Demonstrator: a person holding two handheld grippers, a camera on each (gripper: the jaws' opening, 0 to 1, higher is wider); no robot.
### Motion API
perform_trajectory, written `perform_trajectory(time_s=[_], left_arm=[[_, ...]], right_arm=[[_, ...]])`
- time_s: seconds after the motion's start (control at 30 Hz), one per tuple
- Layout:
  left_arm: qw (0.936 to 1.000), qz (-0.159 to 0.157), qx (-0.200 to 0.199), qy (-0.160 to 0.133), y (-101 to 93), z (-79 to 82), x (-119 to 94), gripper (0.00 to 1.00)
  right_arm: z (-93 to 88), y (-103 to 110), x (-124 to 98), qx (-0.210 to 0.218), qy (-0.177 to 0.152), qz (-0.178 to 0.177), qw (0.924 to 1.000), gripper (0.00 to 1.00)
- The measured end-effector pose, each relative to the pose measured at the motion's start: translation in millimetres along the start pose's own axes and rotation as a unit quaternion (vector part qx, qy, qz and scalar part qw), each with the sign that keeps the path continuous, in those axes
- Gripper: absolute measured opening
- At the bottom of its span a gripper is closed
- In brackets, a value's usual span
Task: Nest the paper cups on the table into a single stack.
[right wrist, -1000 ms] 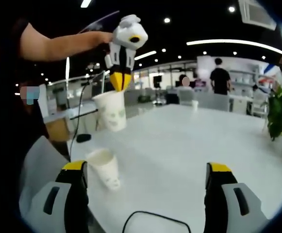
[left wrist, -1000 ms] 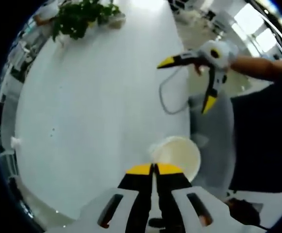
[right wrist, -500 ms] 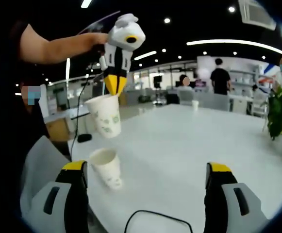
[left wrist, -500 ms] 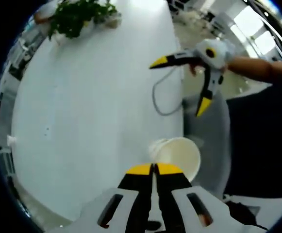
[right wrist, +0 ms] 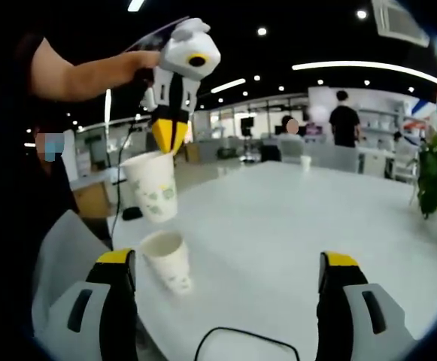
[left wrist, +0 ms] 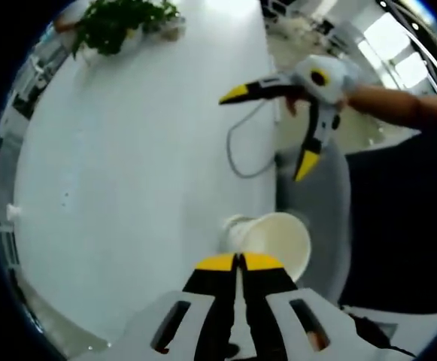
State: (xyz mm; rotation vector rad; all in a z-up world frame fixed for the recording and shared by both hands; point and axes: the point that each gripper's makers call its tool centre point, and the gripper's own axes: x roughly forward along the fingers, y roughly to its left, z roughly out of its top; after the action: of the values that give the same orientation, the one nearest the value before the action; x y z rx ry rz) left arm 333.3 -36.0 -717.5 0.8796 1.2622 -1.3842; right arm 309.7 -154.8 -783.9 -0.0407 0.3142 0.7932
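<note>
White and wide, the bench (right wrist: 293,226) carries 1 paper cup (right wrist: 167,260) near its edge. Above it, the left hand-held gripper (right wrist: 167,135) pinches a second cup (right wrist: 152,186) by the rim. Jaws spread wide, the right hand-held gripper (right wrist: 226,274) holds nothing.

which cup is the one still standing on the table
On the big white table, look at the near left edge, close to the grey chair. The standing cup sits there upright with its mouth open, right below the held cup. Unlike that one, which the left tongs pinch by the rim in mid-air, it rests on the tabletop untouched.
</note>
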Motion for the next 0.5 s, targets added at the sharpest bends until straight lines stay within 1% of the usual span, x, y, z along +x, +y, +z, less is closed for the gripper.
perform_trajectory(time_s=[0.2,0.5], left_arm=[[1.0,-0.004,-0.005,-0.001,-3.1,-0.5,1.4,0.0],[0.9999,-0.008,-0.007,-0.001,-3.7,-2.0,6.6,0.0]], right_arm=[[2.1,-0.8,0.5,0.0,0.0,0.001,1.0,1.0],[-1.6,-0.9,2.4,0.001,0.005,0.003,1.0,1.0]])
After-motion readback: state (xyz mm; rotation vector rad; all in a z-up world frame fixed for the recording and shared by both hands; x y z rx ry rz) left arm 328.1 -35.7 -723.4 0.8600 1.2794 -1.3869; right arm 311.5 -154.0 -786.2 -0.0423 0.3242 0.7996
